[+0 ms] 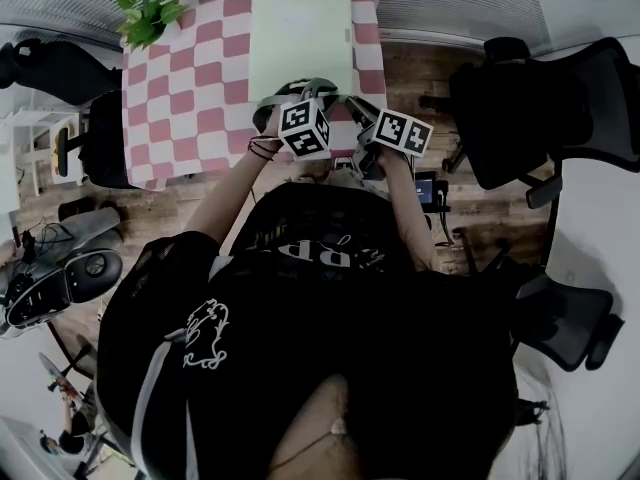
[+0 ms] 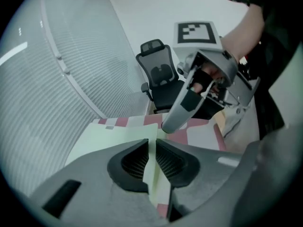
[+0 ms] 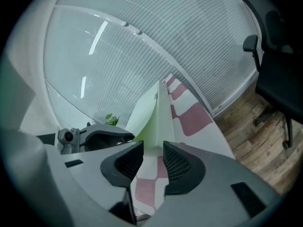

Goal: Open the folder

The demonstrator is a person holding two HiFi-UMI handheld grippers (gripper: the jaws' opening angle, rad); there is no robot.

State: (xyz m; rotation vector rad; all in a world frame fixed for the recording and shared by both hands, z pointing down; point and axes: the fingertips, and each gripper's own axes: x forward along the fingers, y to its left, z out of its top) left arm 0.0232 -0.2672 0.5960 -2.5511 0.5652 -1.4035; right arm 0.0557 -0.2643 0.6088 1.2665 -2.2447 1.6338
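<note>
While the left gripper (image 2: 151, 144) pinches the folder (image 2: 116, 137) at its near edge, the opening looks only just begun.

Its pads press together on a thin pale-green sheet, probably the cover, at the edge nearest the person. The right gripper (image 3: 154, 148) has its jaws apart, the folder's near corner at their mouth and nothing pressed between them; checked cloth (image 3: 189, 119) shows through the gap. The folder lies lengthwise at the middle of the table (image 1: 140, 173), seemingly flat and shut. The grasp appears to be the step in hand. Next the left gripper would need to lift and swing the cover over while the right pins the lower sheet, so the whole folder does not rise. A plant (image 1: 148, 15) stands at the table's far left corner. Blinds (image 2: 71, 79), black chairs (image 1: 520, 108) and a wood floor (image 3: 255, 122) surround it.
</note>
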